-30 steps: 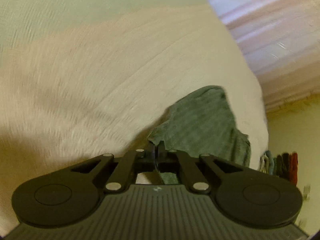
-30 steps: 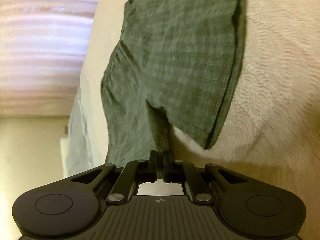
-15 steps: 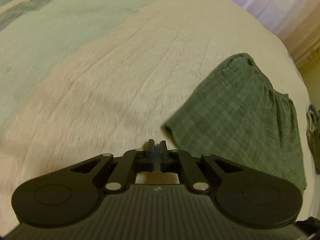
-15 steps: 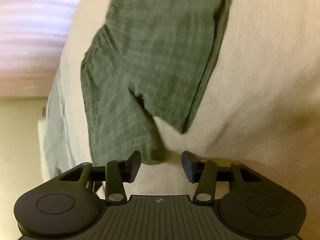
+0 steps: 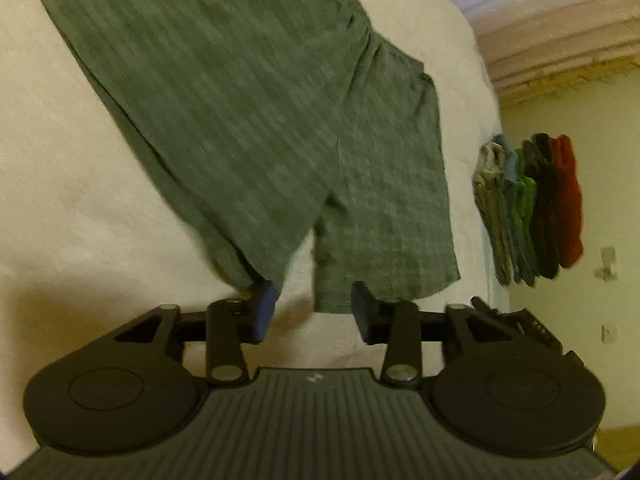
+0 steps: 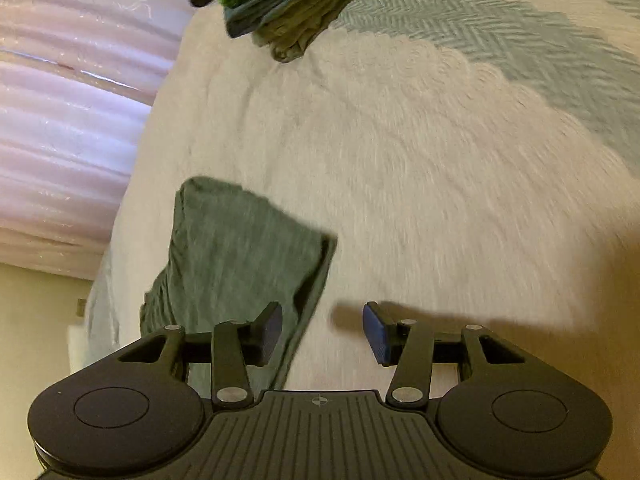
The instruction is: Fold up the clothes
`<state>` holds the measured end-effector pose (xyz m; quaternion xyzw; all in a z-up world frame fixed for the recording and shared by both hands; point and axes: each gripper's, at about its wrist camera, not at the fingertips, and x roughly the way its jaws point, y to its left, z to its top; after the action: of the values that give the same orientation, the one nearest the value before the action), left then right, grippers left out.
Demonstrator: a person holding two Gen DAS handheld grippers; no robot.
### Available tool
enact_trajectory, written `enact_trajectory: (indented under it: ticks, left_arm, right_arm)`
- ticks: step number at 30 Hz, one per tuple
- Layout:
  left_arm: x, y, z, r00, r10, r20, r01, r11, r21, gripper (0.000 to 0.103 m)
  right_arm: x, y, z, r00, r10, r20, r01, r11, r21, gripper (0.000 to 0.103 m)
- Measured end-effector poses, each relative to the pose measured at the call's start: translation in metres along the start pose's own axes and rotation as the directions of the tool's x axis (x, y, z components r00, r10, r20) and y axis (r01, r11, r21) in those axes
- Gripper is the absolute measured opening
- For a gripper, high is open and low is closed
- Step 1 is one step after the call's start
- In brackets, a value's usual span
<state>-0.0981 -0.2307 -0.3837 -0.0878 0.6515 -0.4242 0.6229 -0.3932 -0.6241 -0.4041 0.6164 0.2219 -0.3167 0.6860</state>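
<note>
While the green checked shorts (image 5: 248,120) lie spread flat on the cream bedspread (image 5: 60,200), the left gripper (image 5: 314,306) hangs just above their hem end with its jaws opening, and nothing is pinched between them. In the left wrist view the two leg openings point toward the tool: the hem corner of one leg sits right at the tip of the blue-padded finger (image 5: 264,312) on the left of the picture, whether touching it I cannot tell, and the other leg's hem ends just ahead of the opposite finger, with bare bedspread showing in the gap between the two. The waistband end runs away toward the top of the picture. Beyond the shorts, near the far edge of the bed, stands a stack of folded clothes (image 5: 528,204) in grey, blue, green, dark and red.

The right gripper (image 6: 322,330) has its jaws spread apart and empty, over plain bedspread (image 6: 420,184). In its view the shorts (image 6: 236,256) lie to the left and slightly ahead of the tool; their edge passes under the finger on the left of the picture, while the other finger (image 6: 376,332) is over bare cover, casting a shadow. The stack of folded clothes (image 6: 280,4) sits at the top of that view, well apart from the gripper
</note>
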Motion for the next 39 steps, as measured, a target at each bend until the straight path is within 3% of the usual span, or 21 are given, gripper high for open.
enact_trajectory:
  ticks: [5, 9, 10, 11, 15, 18, 20, 21, 24, 25, 27, 28, 29, 34, 36, 39]
  left_arm:
    - [0.025, -0.002, -0.007, 0.997, 0.051, 0.061, -0.043, 0.992, -0.119, 0.043]
    - [0.027, -0.003, -0.012, 0.995, 0.069, 0.071, -0.06, 0.991, -0.122, 0.039]
    - [0.024, -0.002, -0.011, 0.995, 0.07, 0.072, -0.061, 0.991, -0.121, 0.034]
    - [0.022, -0.002, -0.011, 0.995, 0.072, 0.072, -0.063, 0.991, -0.12, 0.029]
    - [0.016, -0.001, -0.013, 0.995, 0.075, 0.068, -0.066, 0.99, -0.127, 0.024]
    - [0.005, -0.003, -0.018, 0.996, 0.066, 0.068, -0.057, 0.99, -0.132, 0.024]
    - [0.003, -0.008, -0.021, 0.996, 0.052, 0.071, -0.044, 0.992, -0.117, 0.024]
    - [0.003, -0.01, -0.022, 0.996, 0.045, 0.072, -0.037, 0.993, -0.113, 0.024]
    - [0.014, -0.011, -0.022, 0.996, 0.047, 0.07, -0.038, 0.992, -0.118, 0.024]
    - [0.018, -0.011, -0.021, 0.997, 0.041, 0.071, -0.032, 0.992, -0.121, 0.024]
    - [0.027, -0.011, -0.018, 0.997, 0.027, 0.067, -0.018, 0.991, -0.129, 0.021]
    - [0.029, -0.01, -0.017, 0.998, 0.005, 0.058, 0.003, 0.99, -0.139, 0.006]
    - [0.032, -0.008, -0.016, 0.999, -0.017, 0.05, 0.024, 0.989, -0.149, 0.0]
    - [0.023, -0.003, -0.02, 0.992, -0.119, 0.042, 0.124, 0.981, -0.147, 0.0]
    - [0.027, 0.005, -0.021, 0.995, -0.098, 0.014, 0.099, 0.98, -0.171, 0.0]
    - [0.036, 0.013, -0.02, 0.998, -0.067, -0.022, 0.061, 0.979, -0.196, 0.001]
  right_arm:
    - [0.031, -0.013, 0.025, 0.998, 0.035, -0.052, -0.035, 0.999, 0.013, 0.048]
    - [0.044, -0.012, 0.035, 0.996, 0.077, -0.054, -0.076, 0.997, 0.019, 0.046]
    - [0.043, -0.01, 0.034, 0.995, 0.072, -0.062, -0.071, 0.997, 0.004, 0.022]
    - [0.042, -0.009, 0.033, 0.995, 0.065, -0.071, -0.066, 0.998, -0.011, 0.009]
    - [0.04, -0.007, 0.031, 0.997, 0.028, -0.074, -0.03, 0.999, -0.034, 0.01]
    - [0.034, -0.008, 0.032, 0.998, 0.009, -0.062, -0.01, 1.0, -0.02, 0.015]
    - [0.028, -0.009, 0.033, 0.999, 0.019, -0.04, -0.019, 1.0, -0.012, 0.049]
    - [0.025, -0.01, 0.033, 0.999, 0.037, -0.025, -0.038, 0.999, -0.008, 0.054]
    - [0.028, -0.006, 0.034, 1.0, 0.025, -0.017, -0.026, 0.999, -0.045, 0.054]
    - [0.031, -0.003, 0.034, 0.999, 0.022, -0.024, -0.024, 0.997, -0.067, 0.053]
    - [0.038, 0.002, 0.037, 0.999, 0.0, -0.045, -0.004, 0.994, -0.109, 0.014]
    - [0.041, 0.003, 0.038, 0.997, -0.035, -0.062, 0.027, 0.992, -0.12, 0.001]
    - [0.039, 0.004, 0.039, 0.997, -0.041, -0.058, 0.033, 0.991, -0.13, 0.0]
    - [0.008, 0.015, 0.036, 0.997, -0.052, 0.053, 0.062, 0.978, -0.2, 0.0]
    - [0.007, 0.017, 0.03, 0.995, -0.086, 0.055, 0.096, 0.969, -0.227, 0.0]
    - [0.025, 0.021, 0.018, 0.979, -0.202, 0.025, 0.2, 0.931, -0.307, 0.0]
